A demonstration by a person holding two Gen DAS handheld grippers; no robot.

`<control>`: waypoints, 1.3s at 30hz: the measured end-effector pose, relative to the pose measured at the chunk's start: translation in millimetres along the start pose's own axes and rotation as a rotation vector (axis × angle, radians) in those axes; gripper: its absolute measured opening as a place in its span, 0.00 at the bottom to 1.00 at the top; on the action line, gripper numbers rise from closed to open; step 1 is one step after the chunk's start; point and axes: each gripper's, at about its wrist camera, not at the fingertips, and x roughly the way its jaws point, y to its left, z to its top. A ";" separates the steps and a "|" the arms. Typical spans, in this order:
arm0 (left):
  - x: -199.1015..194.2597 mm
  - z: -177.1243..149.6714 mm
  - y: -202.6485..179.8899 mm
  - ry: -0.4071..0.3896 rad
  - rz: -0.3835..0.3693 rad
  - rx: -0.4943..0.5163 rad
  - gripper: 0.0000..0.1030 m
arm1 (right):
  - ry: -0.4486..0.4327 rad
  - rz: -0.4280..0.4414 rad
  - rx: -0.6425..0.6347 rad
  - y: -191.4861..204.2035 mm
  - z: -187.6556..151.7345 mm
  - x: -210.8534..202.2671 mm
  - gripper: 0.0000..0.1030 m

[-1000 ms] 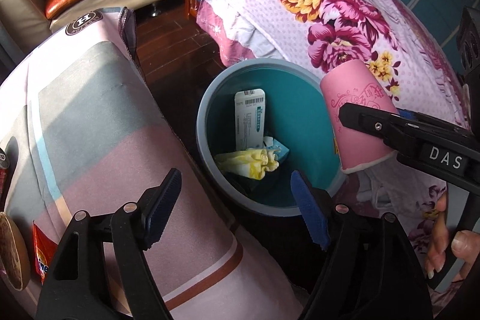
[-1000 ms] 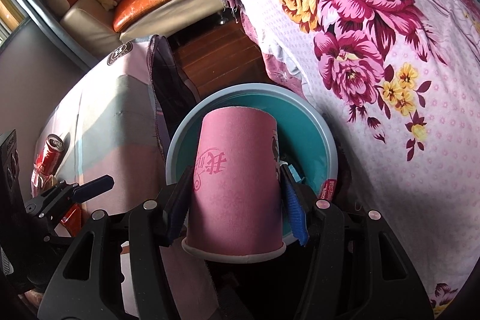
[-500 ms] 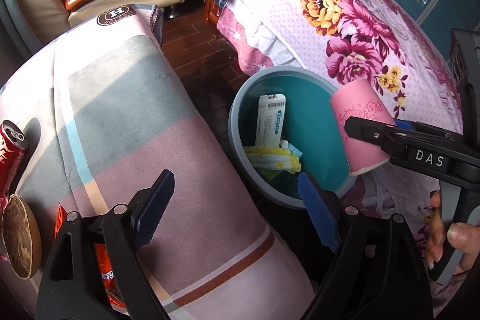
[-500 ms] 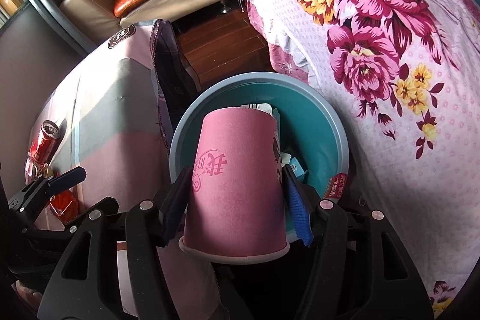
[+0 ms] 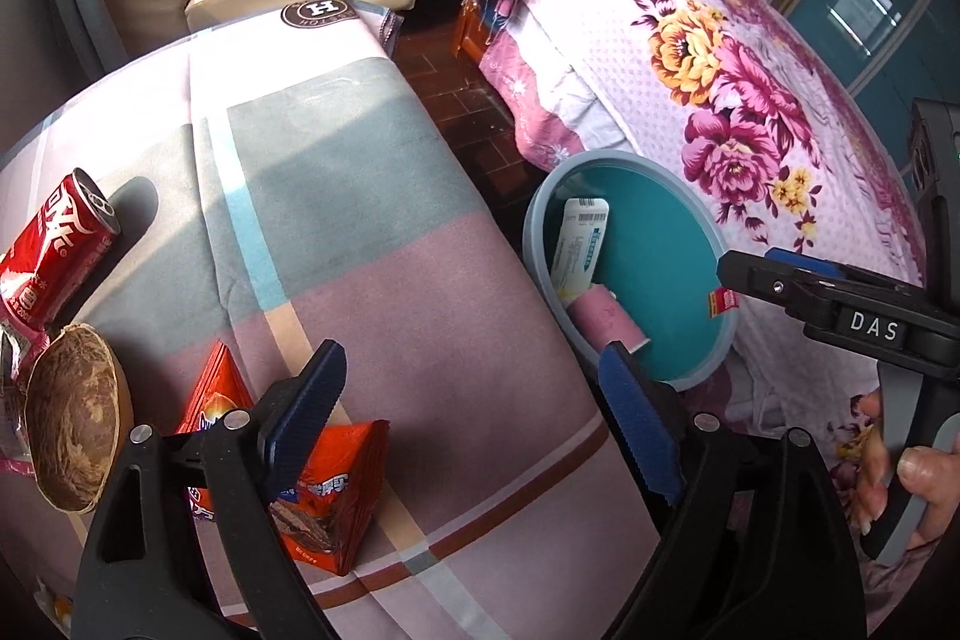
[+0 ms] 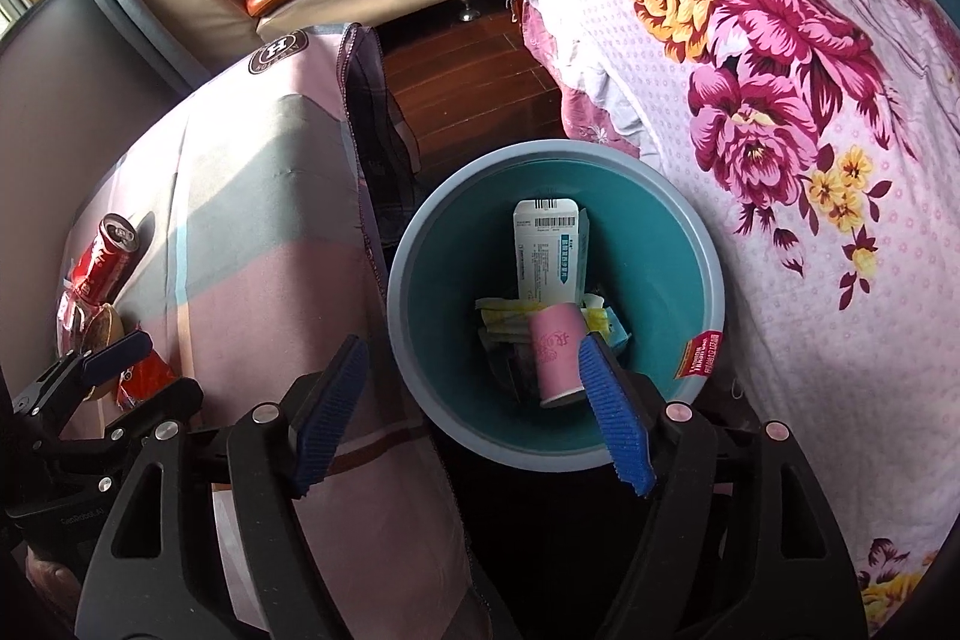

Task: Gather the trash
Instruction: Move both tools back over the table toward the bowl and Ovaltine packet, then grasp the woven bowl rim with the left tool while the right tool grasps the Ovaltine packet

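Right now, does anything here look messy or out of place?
Yes: a red can lies tipped on the cloth-covered table beside an orange snack bag, still uncollected. The pink cup is already in the bin.

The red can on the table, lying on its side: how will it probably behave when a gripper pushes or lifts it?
The red can lies on its side on the tablecloth, so a sideways push would likely roll it. Its top looks opened, so it is probably light. Thin walls may dent under a firm squeeze.
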 end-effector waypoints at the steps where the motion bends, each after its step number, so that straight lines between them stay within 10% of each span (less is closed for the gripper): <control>1: -2.9 -2.0 4.1 -0.003 -0.001 -0.007 0.85 | 0.000 -0.001 -0.009 4.6 -1.0 -1.4 0.68; 39: -93.0 -94.5 217.4 -0.097 0.084 -0.391 0.87 | 0.142 0.100 -0.432 241.8 -44.1 34.8 0.75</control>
